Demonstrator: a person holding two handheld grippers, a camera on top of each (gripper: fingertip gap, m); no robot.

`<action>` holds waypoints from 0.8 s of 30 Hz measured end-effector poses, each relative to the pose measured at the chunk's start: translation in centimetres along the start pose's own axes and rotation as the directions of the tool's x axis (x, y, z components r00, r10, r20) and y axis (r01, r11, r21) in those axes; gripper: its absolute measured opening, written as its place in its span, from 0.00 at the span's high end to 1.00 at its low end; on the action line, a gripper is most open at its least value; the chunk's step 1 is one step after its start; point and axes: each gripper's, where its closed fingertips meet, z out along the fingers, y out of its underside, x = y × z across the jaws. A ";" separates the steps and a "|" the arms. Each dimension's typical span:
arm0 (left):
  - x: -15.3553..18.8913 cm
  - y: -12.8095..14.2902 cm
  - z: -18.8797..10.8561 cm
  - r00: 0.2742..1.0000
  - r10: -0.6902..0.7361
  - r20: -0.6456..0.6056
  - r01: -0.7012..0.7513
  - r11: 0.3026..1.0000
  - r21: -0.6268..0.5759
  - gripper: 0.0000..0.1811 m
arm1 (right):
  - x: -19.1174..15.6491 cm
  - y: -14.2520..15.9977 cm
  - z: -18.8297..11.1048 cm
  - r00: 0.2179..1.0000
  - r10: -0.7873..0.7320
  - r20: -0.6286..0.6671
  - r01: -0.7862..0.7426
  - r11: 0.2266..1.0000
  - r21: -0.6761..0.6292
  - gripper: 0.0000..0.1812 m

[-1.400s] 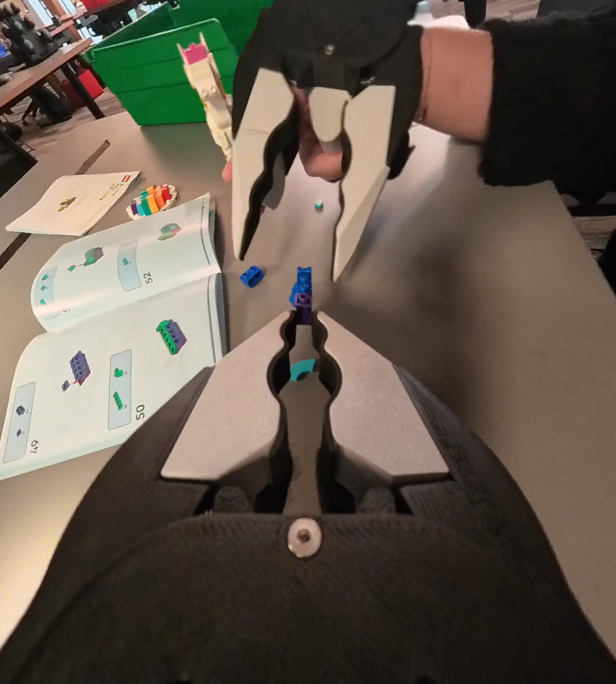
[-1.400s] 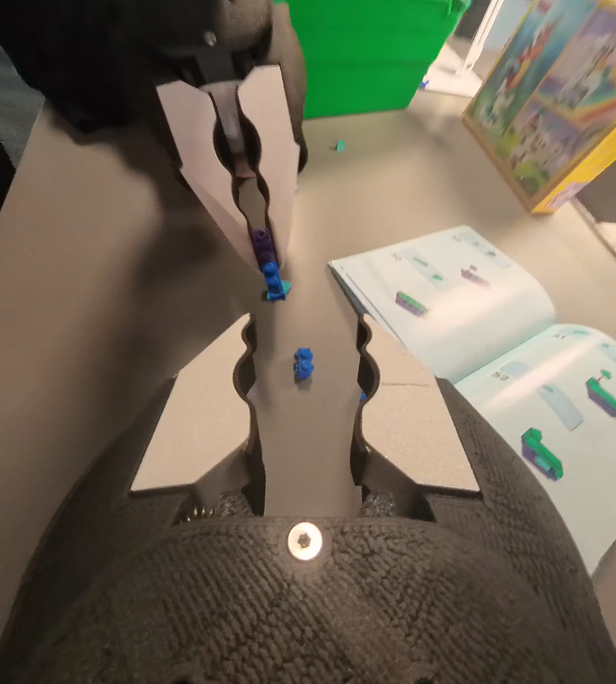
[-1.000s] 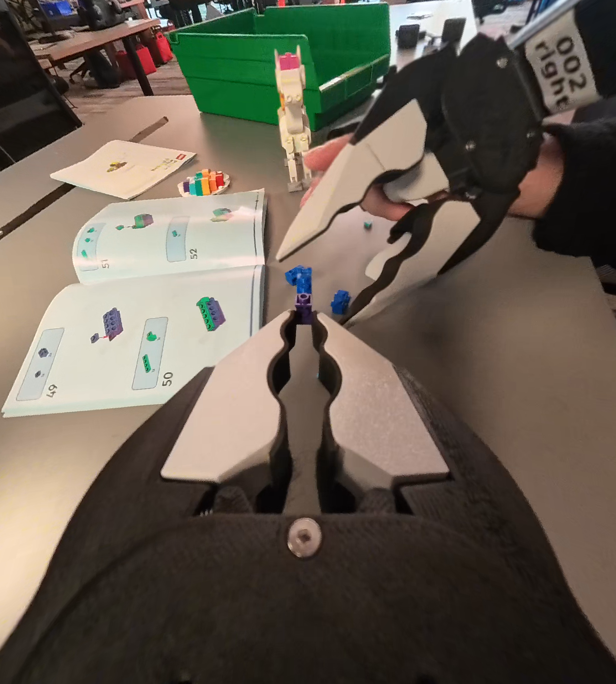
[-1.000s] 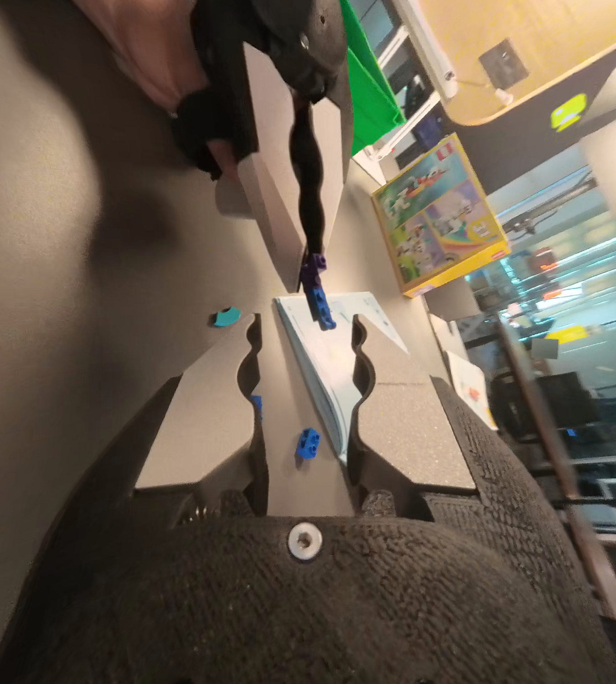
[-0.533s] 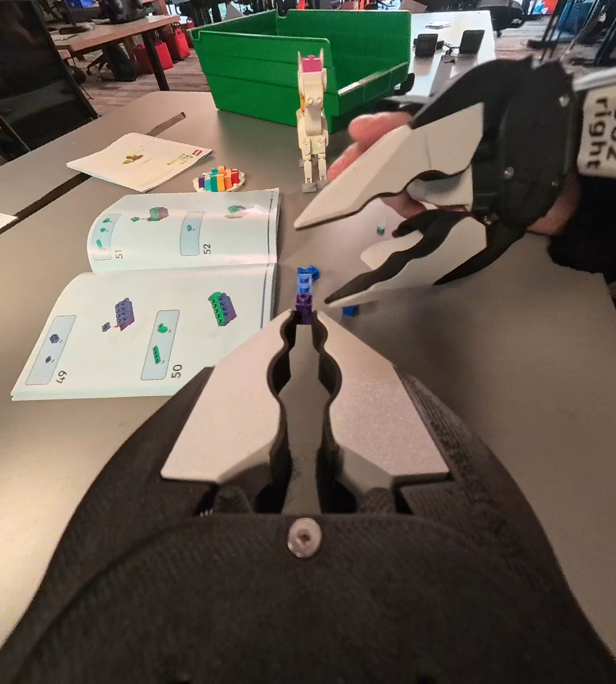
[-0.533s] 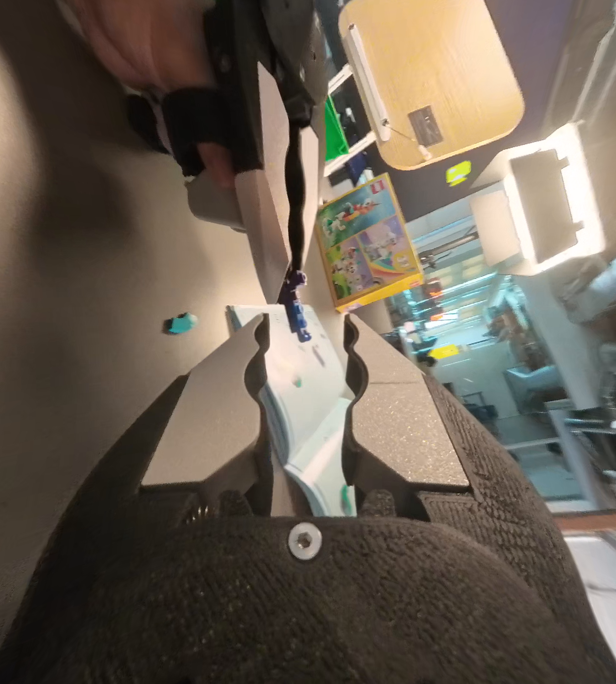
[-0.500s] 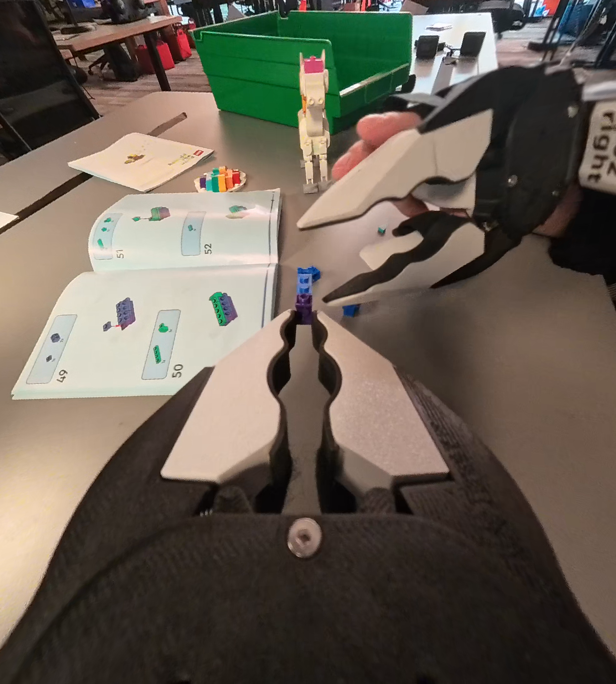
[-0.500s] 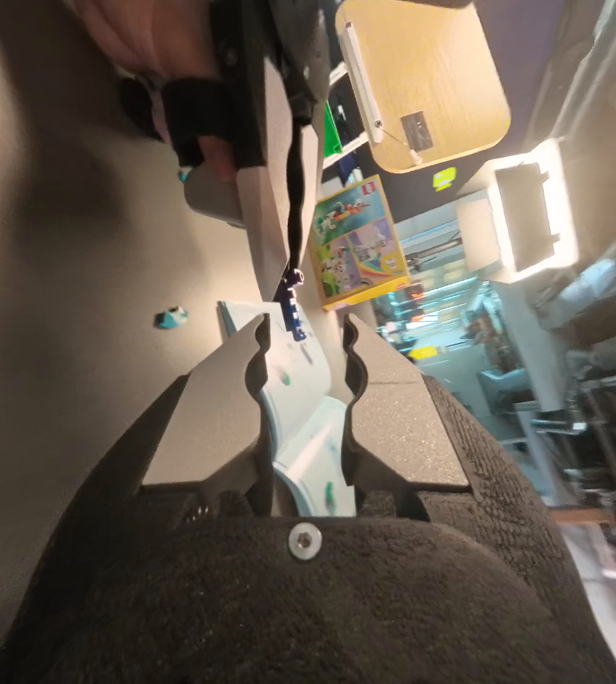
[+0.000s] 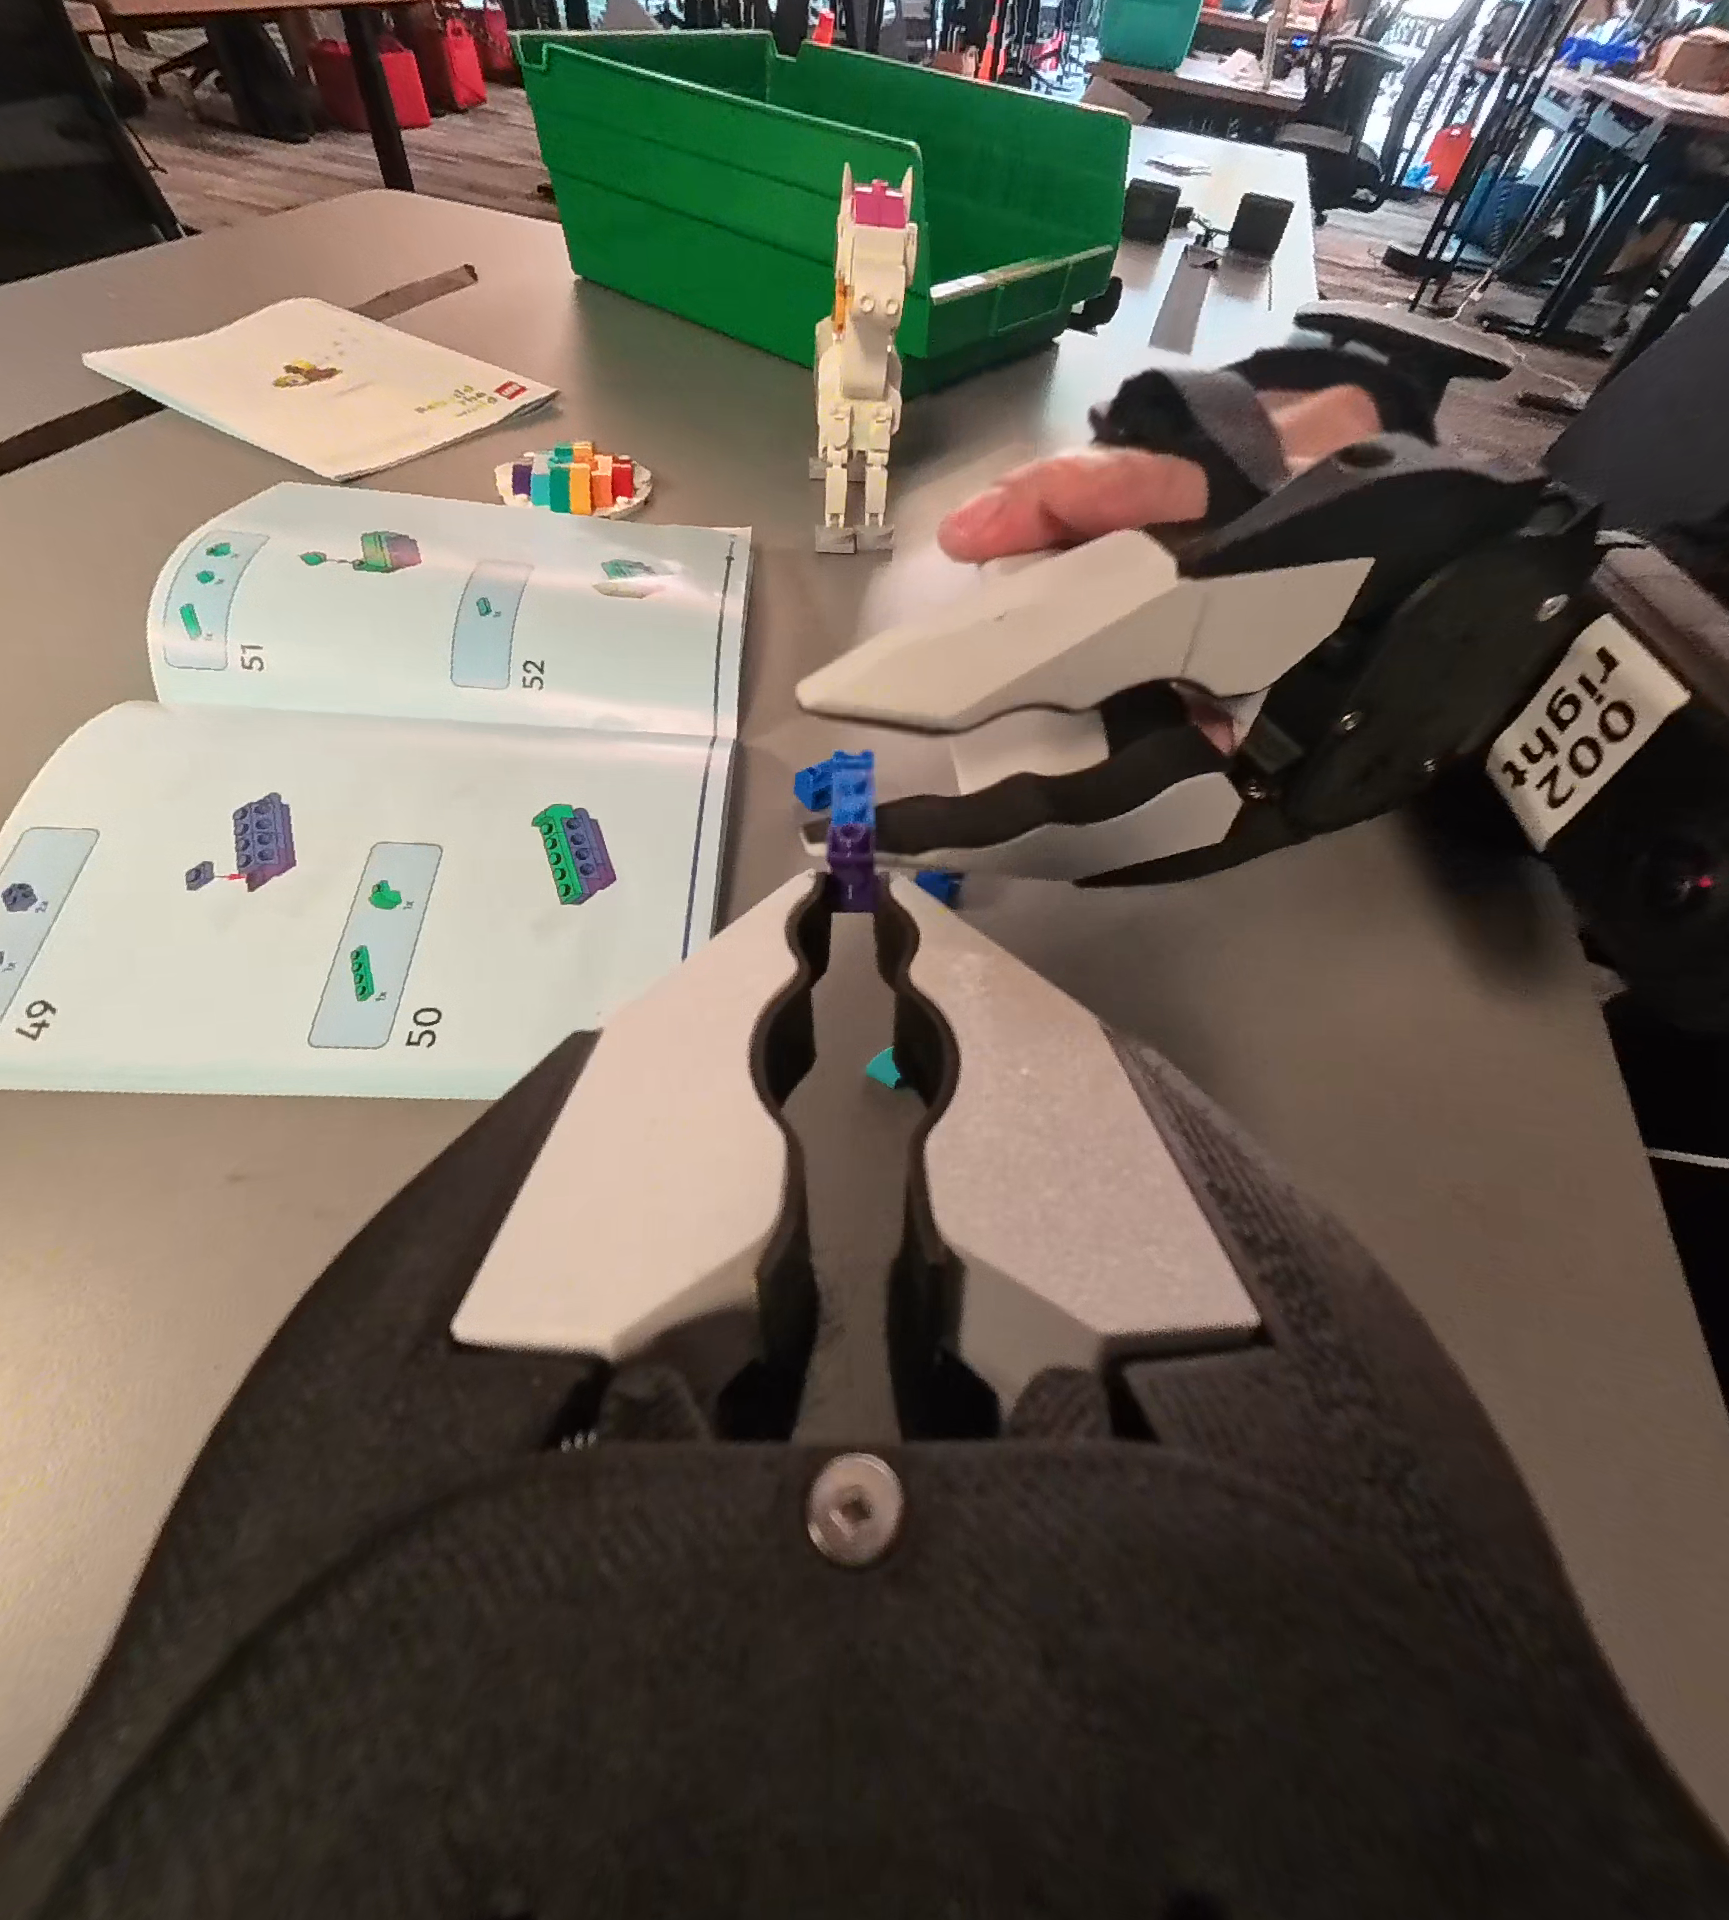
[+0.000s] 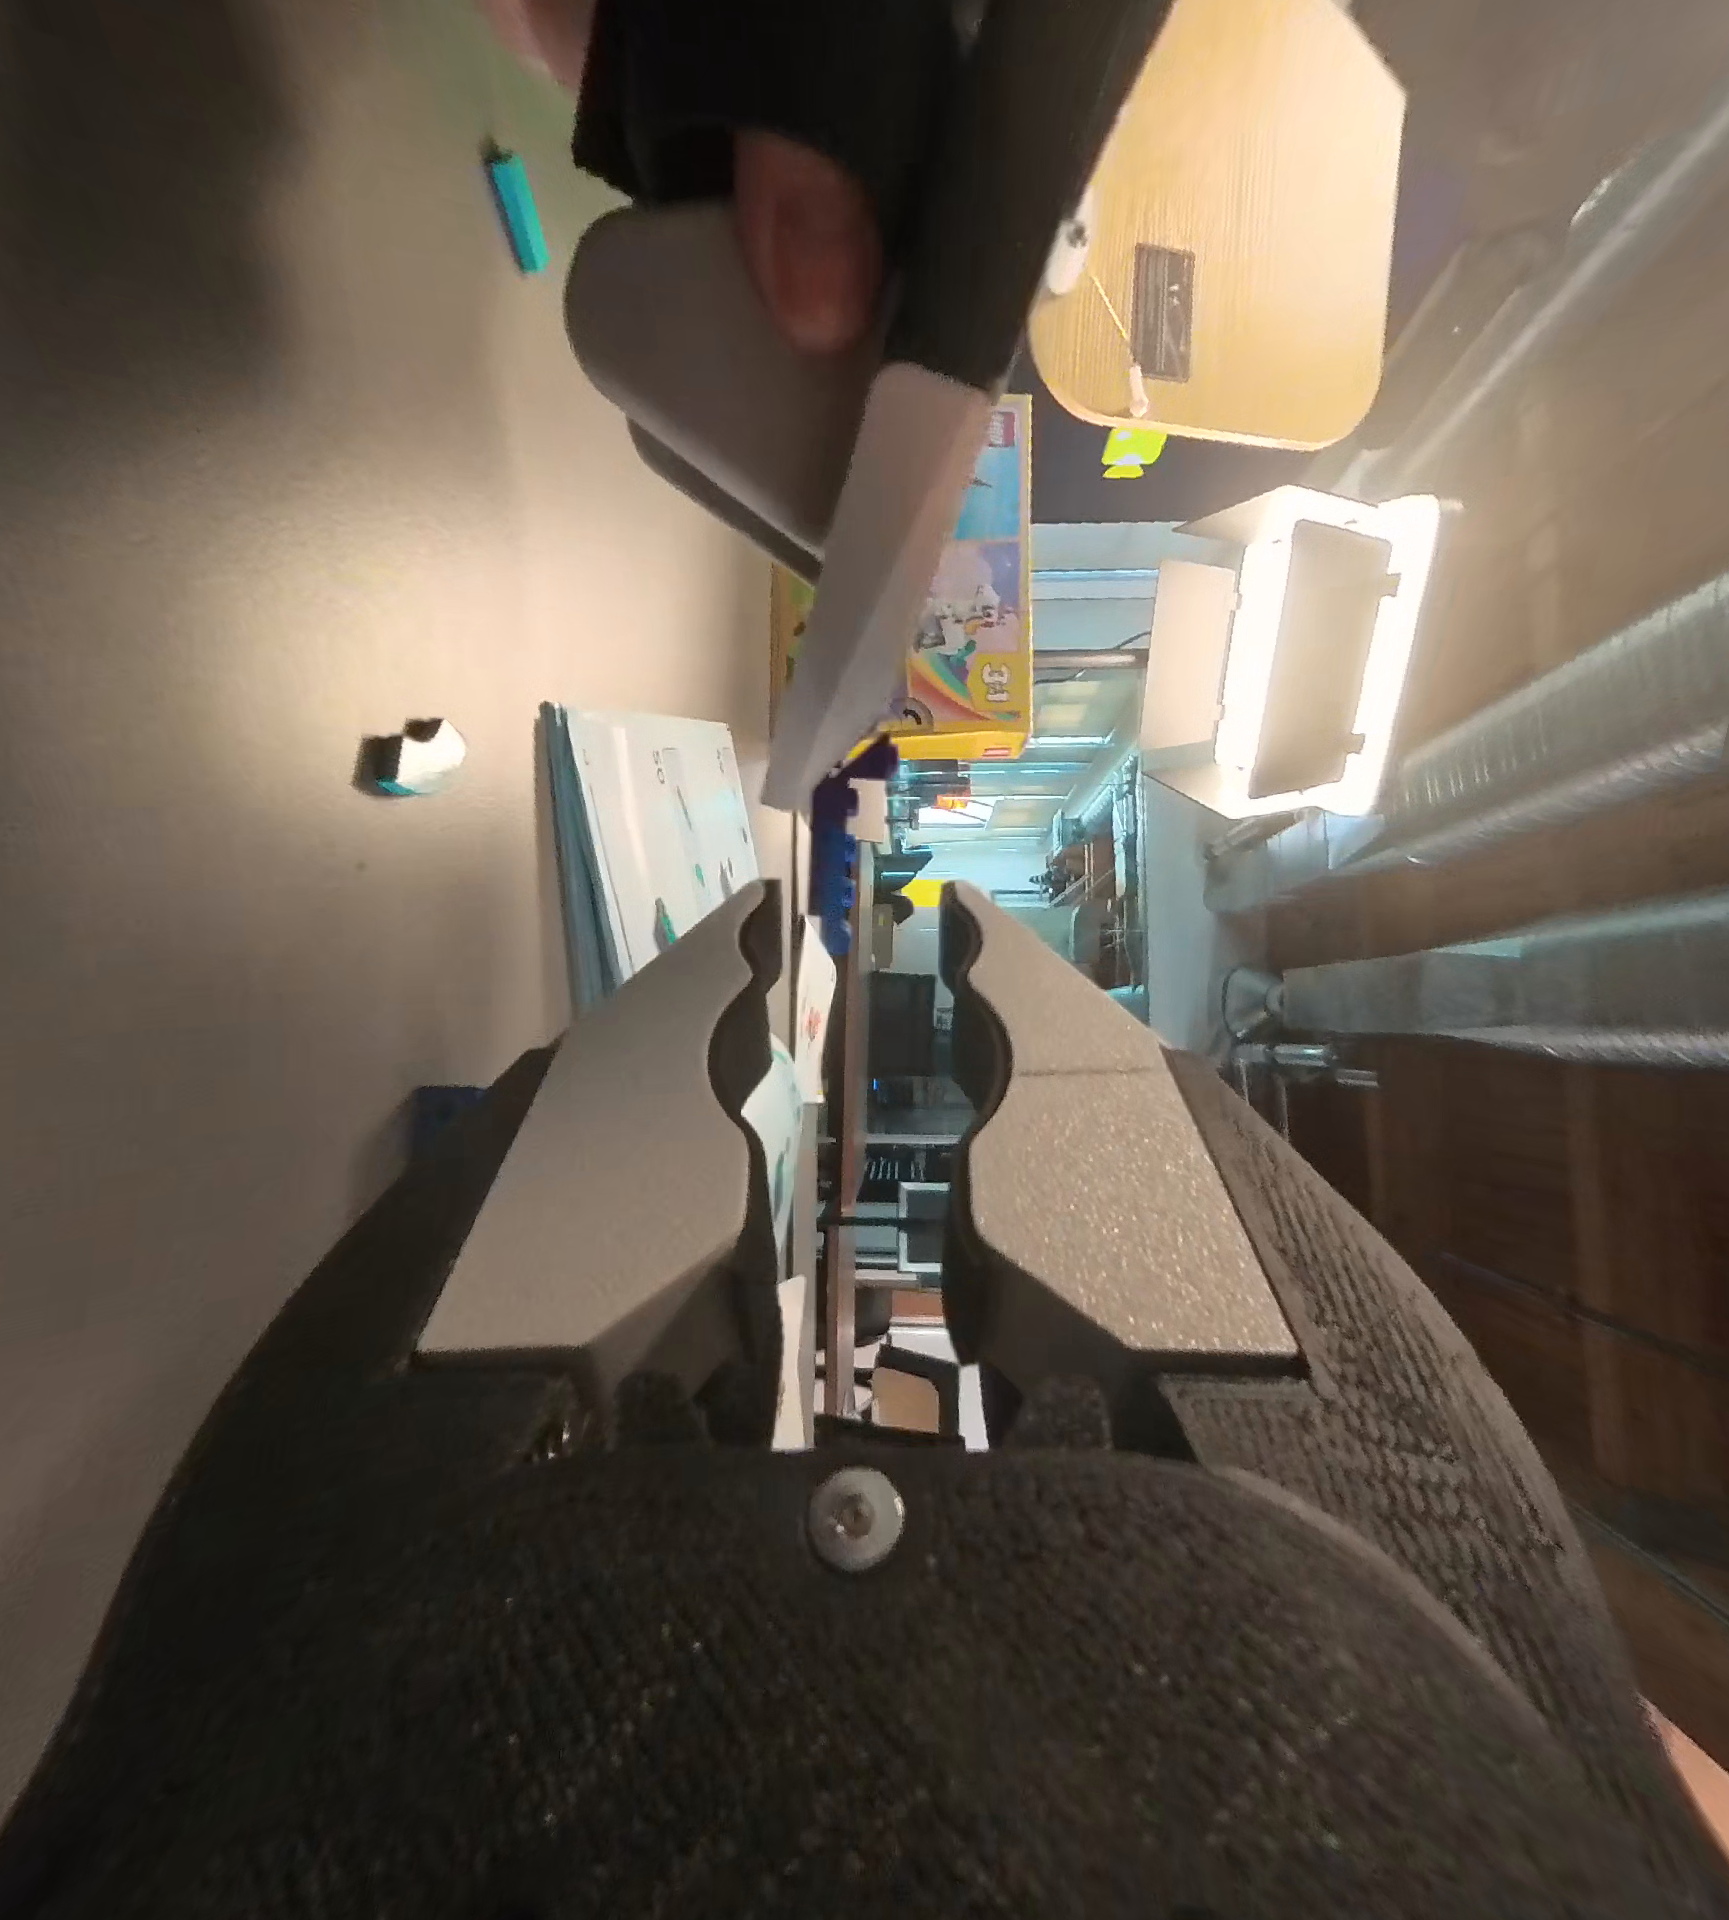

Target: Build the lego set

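My left gripper point(image 9: 852, 891) is shut on a small brick stack, purple point(image 9: 849, 857) below and blue point(image 9: 844, 790) on top, held just above the grey table point(image 9: 1255, 1039). My right gripper point(image 9: 818, 764) comes in from the right, rolled on its side and open, with one finger above and one below the blue top of the stack. In the right wrist view the blue part of the stack point(image 10: 832, 873) sits between my open right gripper's point(image 10: 858, 894) tips, and the left gripper's tip point(image 10: 818, 769) holds the purple end. I cannot tell whether the fingers touch it.
An open instruction booklet point(image 9: 320, 790) lies left of the stack. A loose blue brick point(image 9: 938, 885) and a teal piece point(image 9: 883, 1068) lie on the table nearby. Farther back stand a white animal figure point(image 9: 865, 343), a rainbow piece point(image 9: 574, 483), a second booklet point(image 9: 320, 384) and a green bin point(image 9: 818, 156). The set's box point(image 10: 985, 582) shows in the right wrist view. The grippers are tip to tip, or close to it. My left gripper's tips are some 5 cm from the teal piece point(image 9: 883, 1068).
My right gripper has rolled onto its side and moved in until its open jaws straddle the blue top of the stack. My left gripper has kept hold of the stack.
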 end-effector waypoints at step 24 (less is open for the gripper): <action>0.7 -0.4 -0.2 0.999 0.026 -0.039 -0.025 0.999 0.030 0.96 | -0.8 -0.2 0.0 0.986 -0.162 0.026 0.163 0.986 -0.021 0.97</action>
